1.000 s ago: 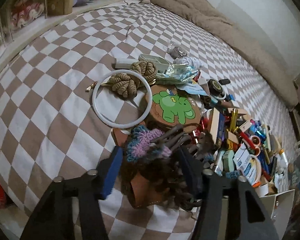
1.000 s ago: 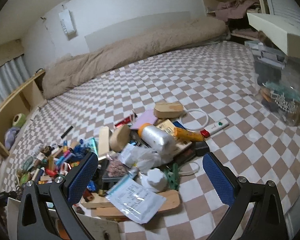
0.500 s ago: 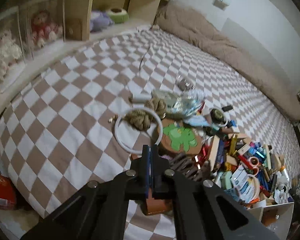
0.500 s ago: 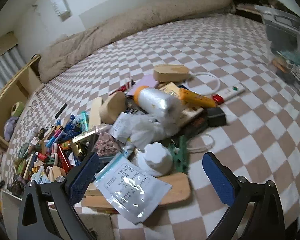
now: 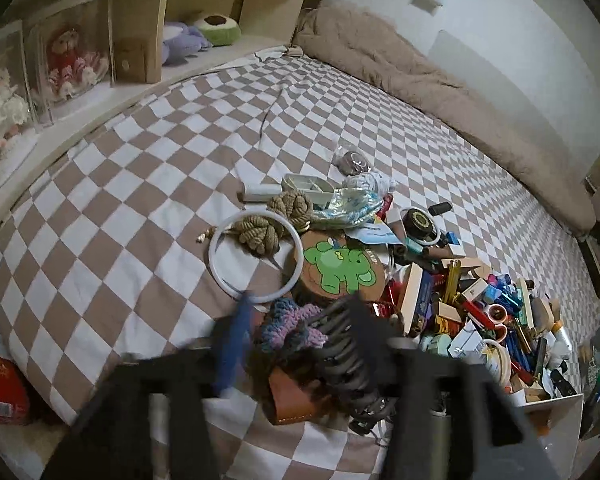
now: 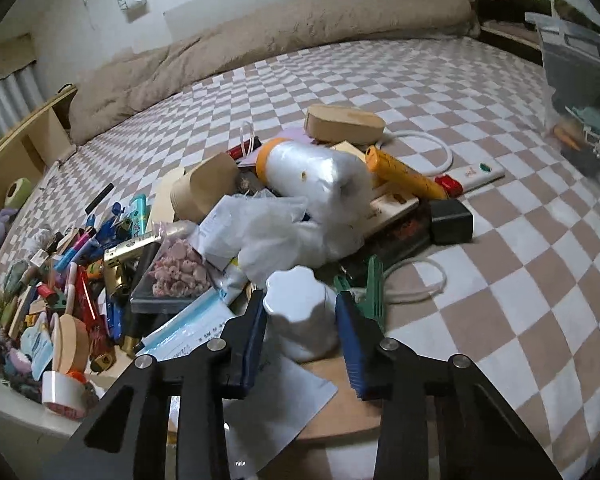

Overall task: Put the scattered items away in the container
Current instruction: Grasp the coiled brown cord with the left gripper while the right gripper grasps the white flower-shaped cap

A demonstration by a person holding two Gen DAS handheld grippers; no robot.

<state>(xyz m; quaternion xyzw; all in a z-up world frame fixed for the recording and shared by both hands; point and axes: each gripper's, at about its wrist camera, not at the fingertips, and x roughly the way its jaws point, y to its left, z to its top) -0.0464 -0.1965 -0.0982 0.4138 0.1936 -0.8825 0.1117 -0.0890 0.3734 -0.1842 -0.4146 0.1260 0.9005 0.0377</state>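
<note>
A heap of scattered small items covers the checkered bedspread (image 5: 140, 184). In the left wrist view my left gripper (image 5: 300, 336) is blurred and its jaws are opening. A purple-blue crochet piece (image 5: 288, 324) and a dark hair claw (image 5: 340, 356) lie between them, with no pad pressing on either. In the right wrist view my right gripper (image 6: 300, 320) is closing on a white scalloped jar (image 6: 296, 304), and both blue pads touch its sides. The jar stands on a wooden board (image 6: 340, 408) beside a printed sachet (image 6: 192, 328). A white box (image 6: 20, 412) sits at the bed's edge.
A white ring (image 5: 256, 256), rope knots (image 5: 260, 232) and a round tin with a green elephant (image 5: 340, 268) lie ahead of the left gripper. A plastic-wrapped roll (image 6: 312, 176), a yellow tube (image 6: 404, 176), a green peg (image 6: 372, 292) and a black block (image 6: 450, 220) surround the jar. A clear bin (image 6: 580, 80) stands right.
The left jaws shut empty above the crochet piece, then parted again as the view rose. The right gripper sank onto the pile and its wide jaws closed in around the white jar.
</note>
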